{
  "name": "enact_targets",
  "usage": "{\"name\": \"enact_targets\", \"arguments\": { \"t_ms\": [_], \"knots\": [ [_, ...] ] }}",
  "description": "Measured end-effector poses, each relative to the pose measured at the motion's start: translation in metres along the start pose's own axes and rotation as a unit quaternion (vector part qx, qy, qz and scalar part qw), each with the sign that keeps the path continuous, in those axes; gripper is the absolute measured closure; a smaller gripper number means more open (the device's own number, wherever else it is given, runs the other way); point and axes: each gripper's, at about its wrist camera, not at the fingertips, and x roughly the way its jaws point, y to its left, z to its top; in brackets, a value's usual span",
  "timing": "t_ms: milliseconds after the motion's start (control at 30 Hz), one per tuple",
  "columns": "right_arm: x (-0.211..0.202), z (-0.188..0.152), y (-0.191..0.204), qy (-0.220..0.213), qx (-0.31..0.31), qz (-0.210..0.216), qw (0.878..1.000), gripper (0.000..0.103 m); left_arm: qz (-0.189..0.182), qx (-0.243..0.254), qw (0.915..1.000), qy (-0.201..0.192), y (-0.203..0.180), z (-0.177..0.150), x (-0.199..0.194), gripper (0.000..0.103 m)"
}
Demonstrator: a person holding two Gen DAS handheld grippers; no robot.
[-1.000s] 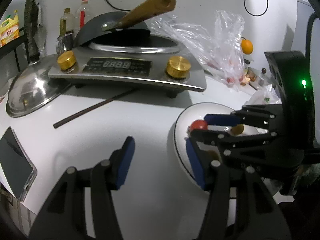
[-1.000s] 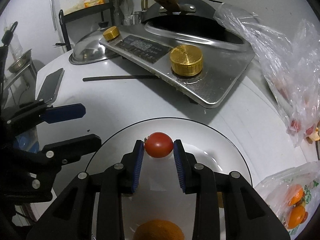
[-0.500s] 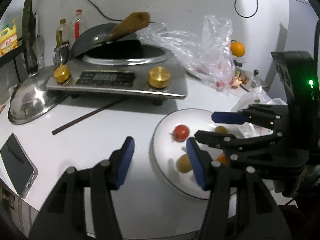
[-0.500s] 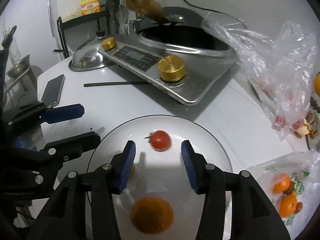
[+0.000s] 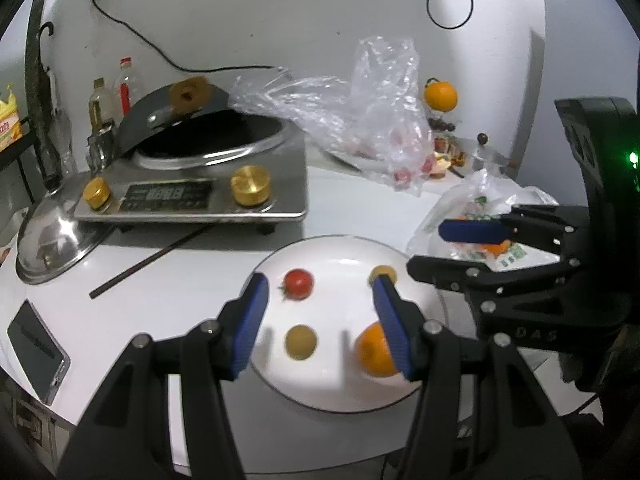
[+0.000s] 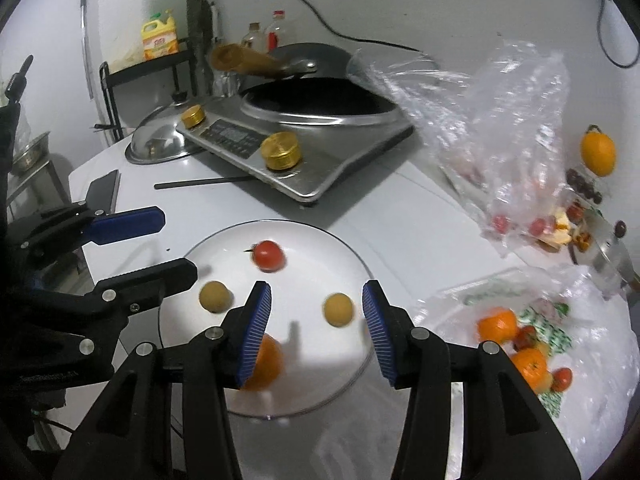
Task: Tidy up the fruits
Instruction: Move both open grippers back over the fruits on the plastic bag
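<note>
Right tool (image 6: 317, 288): spread wide, just opened, nothing between the pads. Left tool (image 5: 320, 284): spread too, nothing pinched.

On the white plate (image 6: 352, 256), in the middle of the right view: a red tomato (image 6: 270, 255) near the top rim, two small yellow balls (image 6: 215, 297) (image 6: 338, 309) lower down, and an orange (image 6: 266, 362) at the bottom, partly behind the left pad. All lying apart, none touching. More fruit in the bag (image 6: 520, 344) at lower right on the desk (image 6: 400, 208).

Probably a light tomato, smooth and slippery, with thin skin, easy to squash. Best to pinch it gently around its fat middle, away from the little stem. Likely to roll on the flat plate if bumped, like the yellow balls. Probably a heavier and firmer orange, with bumpy skin, good for a stronger squeeze across its widest part. Hard to tell what fruit the yellow balls are.
</note>
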Motion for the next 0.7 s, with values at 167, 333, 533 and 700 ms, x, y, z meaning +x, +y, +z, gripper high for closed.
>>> {"name": "enact_targets", "arguments": {
  "t_ms": [167, 333, 533, 700],
  "knots": [
    [-0.018, -0.010, -0.016, -0.010, 0.014, -0.011, 1.000, 0.053, -0.005, 0.006, 1.0000, -0.006, -0.019, 0.006, 0.000, 0.032],
    [-0.034, -0.020, -0.035, -0.019, 0.028, -0.019, 0.999, 0.053, -0.013, 0.015, 0.9998, -0.006, -0.042, 0.010, 0.001, 0.031],
    [-0.049, -0.034, -0.057, -0.026, 0.045, -0.027, 0.998, 0.053, -0.021, 0.031, 0.9993, -0.003, -0.071, 0.014, 0.006, 0.031],
    [-0.060, -0.046, -0.079, -0.032, 0.059, -0.035, 0.997, 0.053, -0.029, 0.041, 0.9987, 0.002, -0.095, 0.017, 0.013, 0.031]
  ]
}}
